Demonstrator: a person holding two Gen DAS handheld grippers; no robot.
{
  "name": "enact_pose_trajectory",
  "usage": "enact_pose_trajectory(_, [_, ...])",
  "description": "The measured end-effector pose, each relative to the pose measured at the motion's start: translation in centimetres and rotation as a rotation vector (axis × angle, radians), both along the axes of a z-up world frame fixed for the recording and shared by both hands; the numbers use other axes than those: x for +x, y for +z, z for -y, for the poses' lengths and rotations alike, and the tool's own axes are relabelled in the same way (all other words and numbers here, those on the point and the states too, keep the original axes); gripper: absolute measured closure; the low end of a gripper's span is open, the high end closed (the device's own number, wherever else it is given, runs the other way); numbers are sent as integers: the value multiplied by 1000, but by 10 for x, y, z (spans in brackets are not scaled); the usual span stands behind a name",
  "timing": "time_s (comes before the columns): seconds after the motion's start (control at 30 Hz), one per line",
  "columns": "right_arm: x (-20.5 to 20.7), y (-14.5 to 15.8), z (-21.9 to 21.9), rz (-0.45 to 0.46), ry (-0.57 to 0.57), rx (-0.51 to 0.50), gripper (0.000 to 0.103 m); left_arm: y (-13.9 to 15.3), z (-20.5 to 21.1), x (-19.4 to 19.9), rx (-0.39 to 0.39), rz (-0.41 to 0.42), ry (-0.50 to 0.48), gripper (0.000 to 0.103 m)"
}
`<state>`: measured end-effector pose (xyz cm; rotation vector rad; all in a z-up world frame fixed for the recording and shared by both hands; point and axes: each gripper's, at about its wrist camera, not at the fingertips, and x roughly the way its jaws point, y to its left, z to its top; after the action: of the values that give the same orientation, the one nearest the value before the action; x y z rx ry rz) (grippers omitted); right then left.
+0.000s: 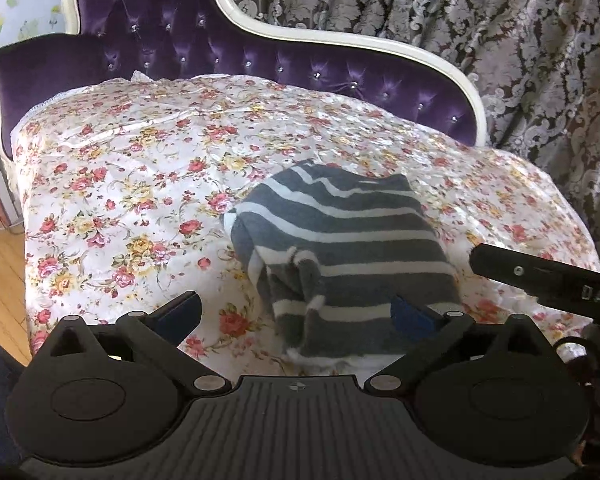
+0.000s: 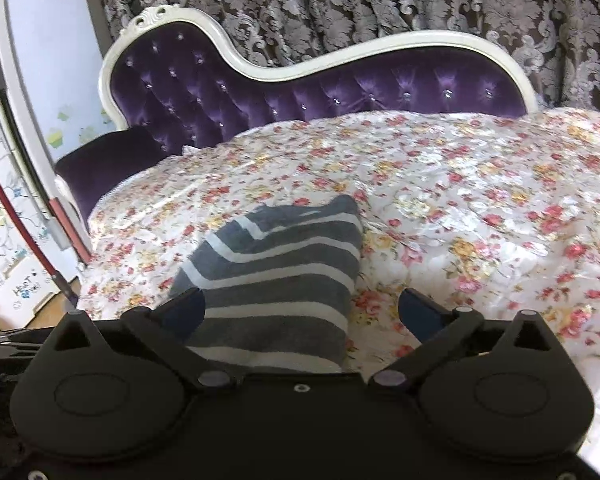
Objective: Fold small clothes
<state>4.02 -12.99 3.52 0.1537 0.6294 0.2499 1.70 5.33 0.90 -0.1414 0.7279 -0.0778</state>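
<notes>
A small grey garment with white stripes (image 1: 340, 248) lies folded into a compact bundle on the floral bedspread (image 1: 132, 184). My left gripper (image 1: 296, 312) hovers just in front of its near edge, jaws wide open, with nothing pressed between the pads. In the right wrist view the same striped garment (image 2: 276, 276) lies under the left half of my right gripper (image 2: 300, 308), which is also wide open and grips nothing. A black finger of the right gripper (image 1: 540, 276) shows at the right of the left wrist view.
The floral bedspread (image 2: 480, 208) covers a purple tufted chaise with a white frame (image 1: 260, 28). Patterned curtains (image 1: 500, 40) hang behind. A wooden floor (image 1: 0, 280) lies at the left, past the cover's edge. A white door (image 2: 32, 80) stands left.
</notes>
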Motion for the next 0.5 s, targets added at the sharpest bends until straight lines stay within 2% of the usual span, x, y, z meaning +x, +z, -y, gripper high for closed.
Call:
enact_pose_trajectory(0.2, [-9,4,3,9,14,1,0,9,18,-9,114,15,-4,1])
enact_pose_trajectory(0.5, [-21,14,2,55,23,-2,0,24,23,-19,151,59,38,1])
